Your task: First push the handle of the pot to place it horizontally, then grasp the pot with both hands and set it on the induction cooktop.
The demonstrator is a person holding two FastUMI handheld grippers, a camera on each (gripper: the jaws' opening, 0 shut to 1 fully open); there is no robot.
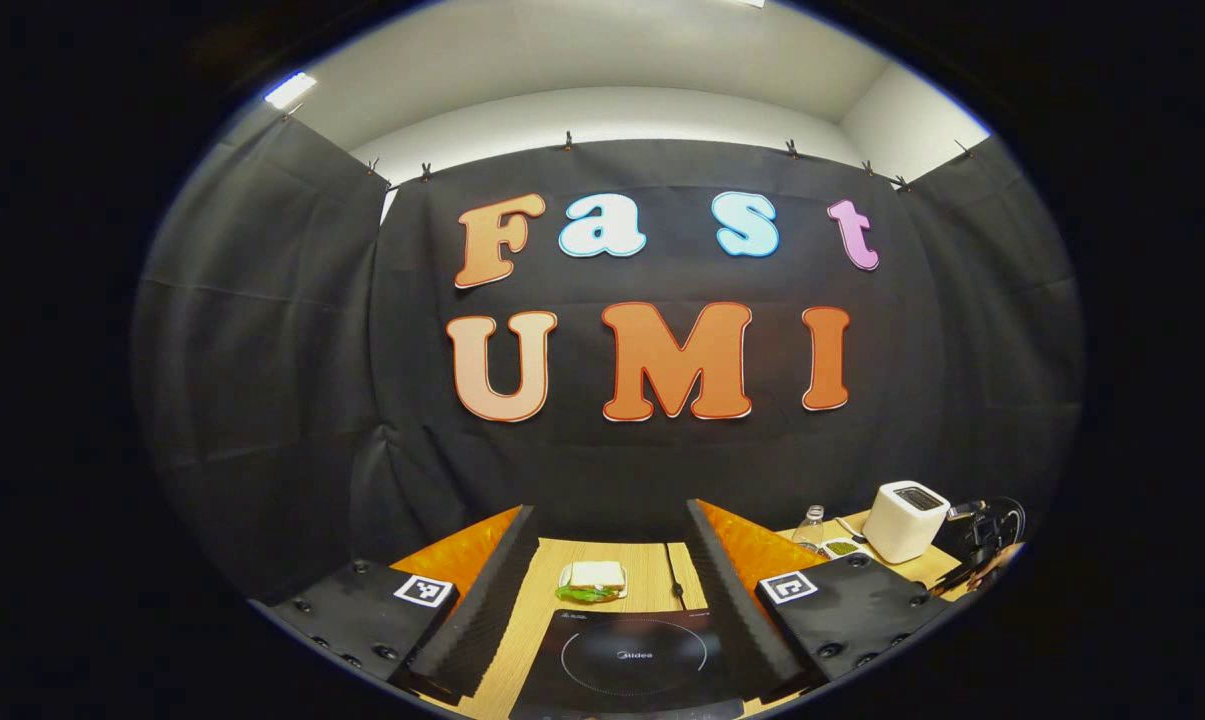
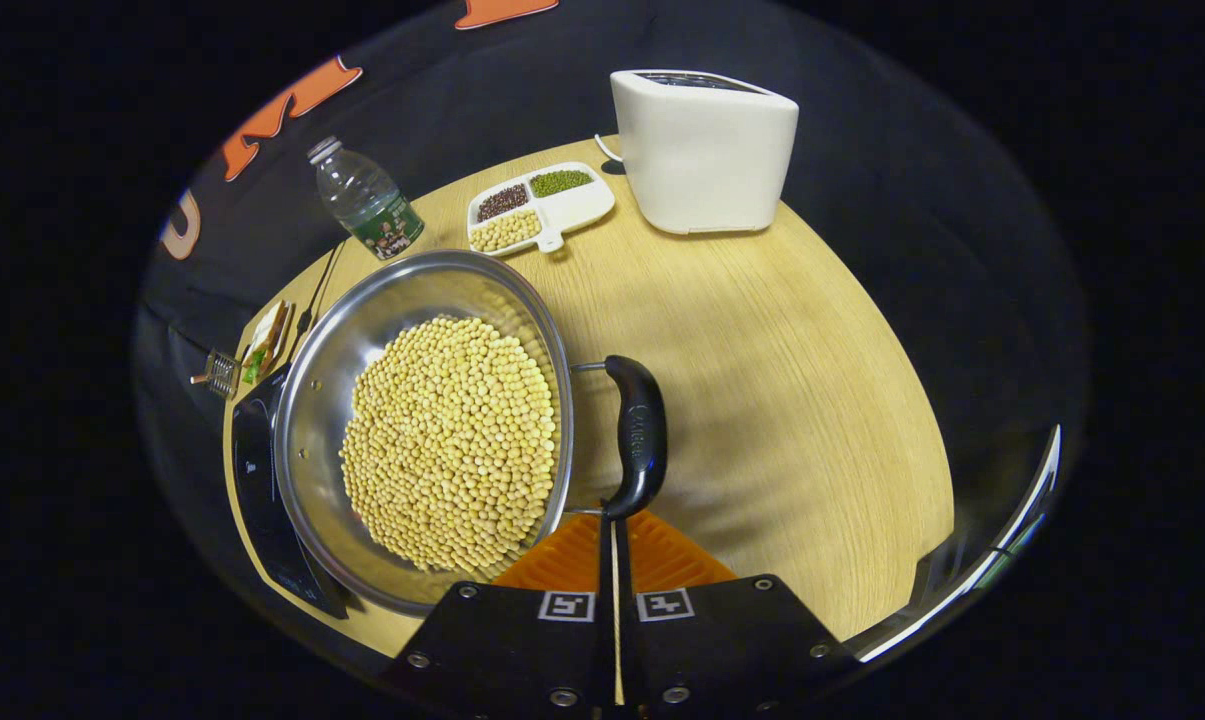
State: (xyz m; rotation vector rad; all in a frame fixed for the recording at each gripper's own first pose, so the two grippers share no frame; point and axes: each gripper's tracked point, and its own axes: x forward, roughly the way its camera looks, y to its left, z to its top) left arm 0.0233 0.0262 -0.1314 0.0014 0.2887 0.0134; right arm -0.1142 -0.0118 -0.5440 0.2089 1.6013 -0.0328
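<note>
The left gripper hangs above the wooden table with its jaws spread wide, nothing between them. Through that gap lies the black induction cooktop, its near edge cut off at the bottom of the left gripper view. Beyond it sits a small plate with a sandwich. Off to the right stand a white toaster and a clear bottle, with a divided dish between them, too small there to read.

The right gripper has its fingers pressed together, with nothing visibly clamped; the tips sit right at the lower end of the pot's black handle (touching or merely beside it, I cannot tell). The steel pot, full of yellow beans, rests on the table partly over the cooktop's edge, most of the cooktop hidden beneath it. The handle runs alongside the rim.
</note>
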